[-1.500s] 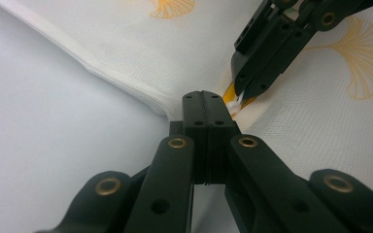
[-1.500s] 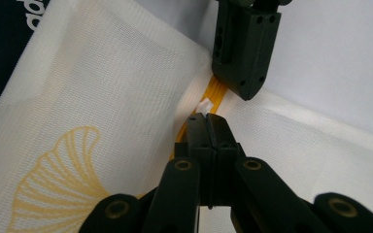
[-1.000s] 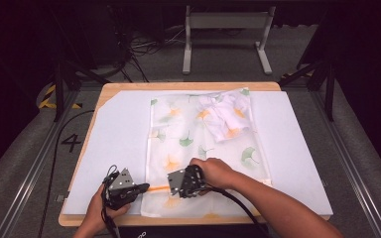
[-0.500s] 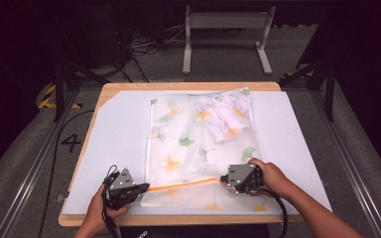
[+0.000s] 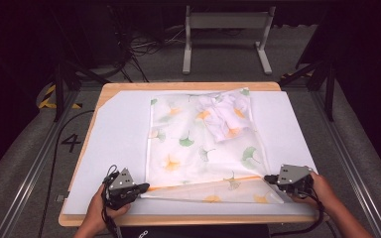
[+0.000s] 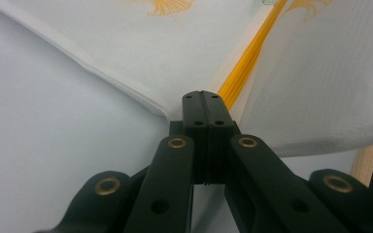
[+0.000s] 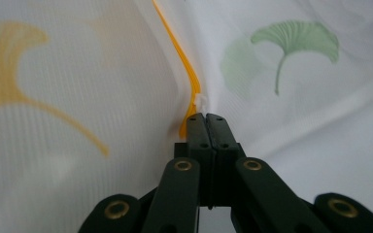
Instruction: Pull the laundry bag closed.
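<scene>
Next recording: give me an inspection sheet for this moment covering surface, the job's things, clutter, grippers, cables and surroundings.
Surface: wooden table covered by a white sheet.
Job's things: mesh bag printed with green and orange leaves lies flat, with a bunched white garment at its far end; an orange zipper runs along its near edge.
Clutter: nothing seen.
Grippers: left gripper is shut on the bag's near left corner; right gripper is shut at the zipper's right end, by a small white pull.
Cables: one trails from each gripper toward the person; more lie on the floor beyond the table.
Surroundings: dark floor, metal frame behind, a number 4 marked at left.
</scene>
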